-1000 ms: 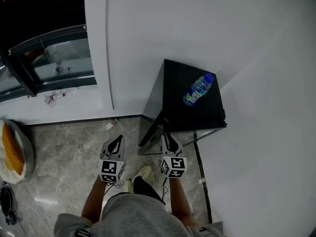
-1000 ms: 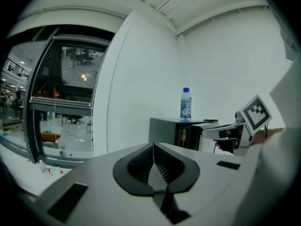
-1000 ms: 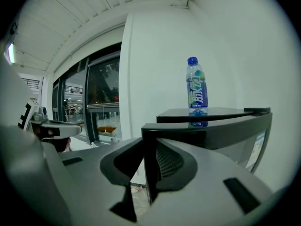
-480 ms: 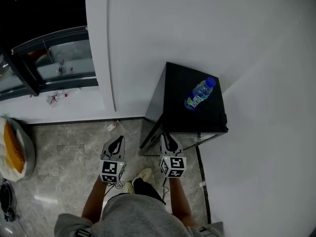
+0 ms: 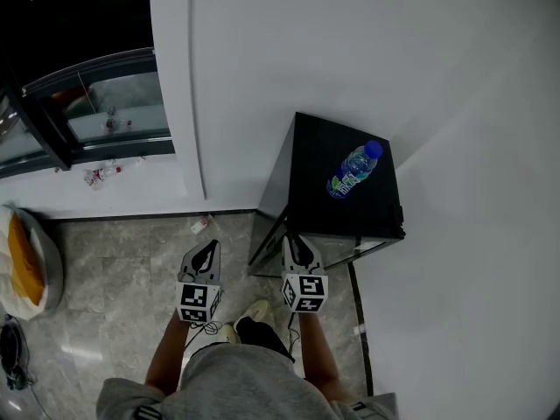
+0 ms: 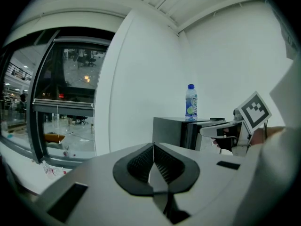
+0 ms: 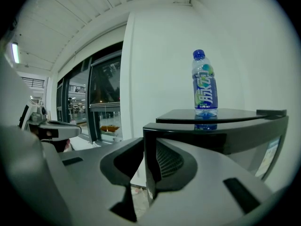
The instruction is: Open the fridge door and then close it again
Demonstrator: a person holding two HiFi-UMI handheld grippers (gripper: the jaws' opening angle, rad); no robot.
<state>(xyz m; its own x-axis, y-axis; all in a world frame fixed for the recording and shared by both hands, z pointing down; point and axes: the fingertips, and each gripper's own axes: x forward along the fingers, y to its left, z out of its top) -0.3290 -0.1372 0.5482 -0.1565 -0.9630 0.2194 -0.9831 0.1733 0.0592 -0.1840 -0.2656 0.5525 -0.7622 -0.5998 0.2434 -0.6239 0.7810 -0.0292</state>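
Observation:
A small black fridge (image 5: 315,156) stands in the corner of two white walls, with a blue-capped water bottle (image 5: 353,170) lying on its top. Its door (image 5: 267,239) hangs ajar, swung out toward me on the left. My right gripper (image 5: 293,241) is shut on the door's free edge; in the right gripper view the dark door edge (image 7: 146,164) sits between the pads, under the bottle (image 7: 204,89). My left gripper (image 5: 205,250) hovers over the floor left of the fridge, shut and empty (image 6: 153,147). From there the fridge (image 6: 169,131) and right gripper (image 6: 221,130) show to the right.
White walls close in behind and to the right of the fridge. A dark-framed glass window (image 5: 96,103) with litter (image 5: 96,173) at its foot is at the left. An orange bag (image 5: 22,265) lies at the far left. My shoes (image 5: 249,309) are on the marble floor.
The right gripper has shifted a little to the left with the door edge still in it. The left gripper has stayed where it was.

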